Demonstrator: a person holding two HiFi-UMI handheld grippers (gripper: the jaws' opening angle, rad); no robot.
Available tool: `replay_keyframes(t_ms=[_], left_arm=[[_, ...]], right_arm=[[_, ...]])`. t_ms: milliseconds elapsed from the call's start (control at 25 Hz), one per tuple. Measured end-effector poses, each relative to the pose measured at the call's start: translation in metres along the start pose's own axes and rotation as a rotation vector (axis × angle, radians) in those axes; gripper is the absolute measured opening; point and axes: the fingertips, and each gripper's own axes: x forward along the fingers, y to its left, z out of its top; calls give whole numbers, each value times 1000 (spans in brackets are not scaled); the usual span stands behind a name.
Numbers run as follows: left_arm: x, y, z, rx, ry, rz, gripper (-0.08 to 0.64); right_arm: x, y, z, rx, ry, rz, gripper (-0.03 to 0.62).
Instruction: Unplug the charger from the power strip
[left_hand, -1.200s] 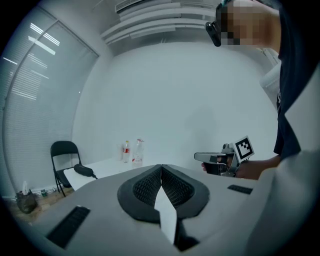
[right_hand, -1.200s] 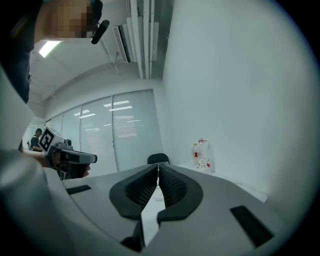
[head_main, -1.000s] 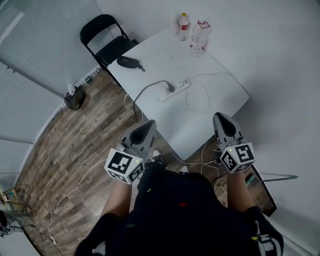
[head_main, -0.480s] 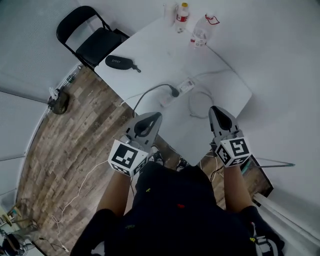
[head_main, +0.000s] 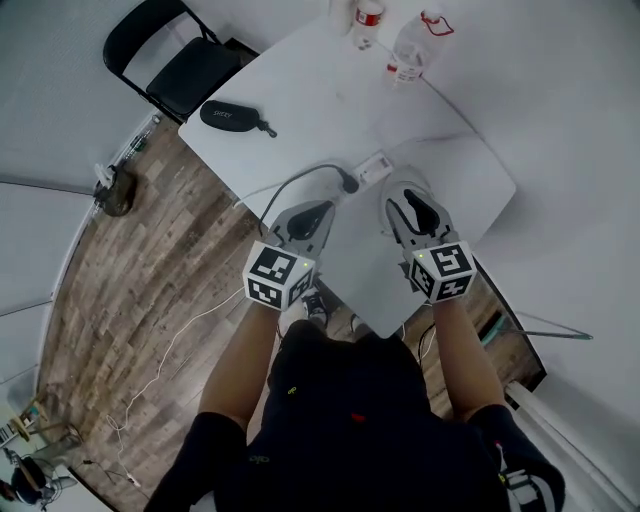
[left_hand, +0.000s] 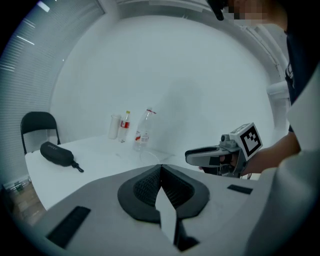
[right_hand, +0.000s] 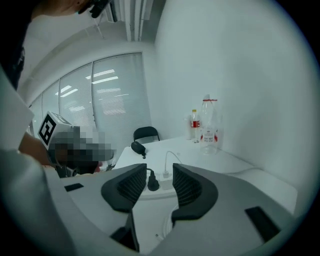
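Observation:
A white power strip (head_main: 366, 172) lies mid-table, and my right gripper's view shows it too (right_hand: 161, 189). A black plug (right_hand: 151, 183) with a dark cable and a small white charger (right_hand: 166, 175) with a thin white wire sit in it. My right gripper (right_hand: 159, 168) hovers just short of the strip. Its jaws are opening with nothing held, and the plug and charger show beyond the gap. My left gripper (left_hand: 160, 168) is shut and empty, over the table's near left part (head_main: 316, 210), beside the right gripper (head_main: 402, 196).
Two bottles (head_main: 410, 50) and a cup stand at the table's far end. A black case (head_main: 228, 116) lies at the far left of the table, and a black folding chair (head_main: 170, 60) stands beyond it. Cables trail over the wooden floor (head_main: 150, 300).
Both grippers have moved forward and down from in front of the table to over its near part, close to the power strip.

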Motion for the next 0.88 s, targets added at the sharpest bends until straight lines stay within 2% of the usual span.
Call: replay_keyframes(t_ms=[40, 320, 720, 880], left_arm=[[9, 2, -7, -2, 23, 0, 20], [50, 24, -46, -24, 112, 13, 20], [70, 40, -66, -86, 130, 31, 20], [71, 44, -73, -72, 162, 45, 20]], right_arm=[[9, -2, -7, 7, 13, 9, 161], [67, -8, -51, -40, 130, 27, 206], [106, -19, -66, -82, 189, 56, 210], [111, -18, -70, -90, 200, 59, 209]])
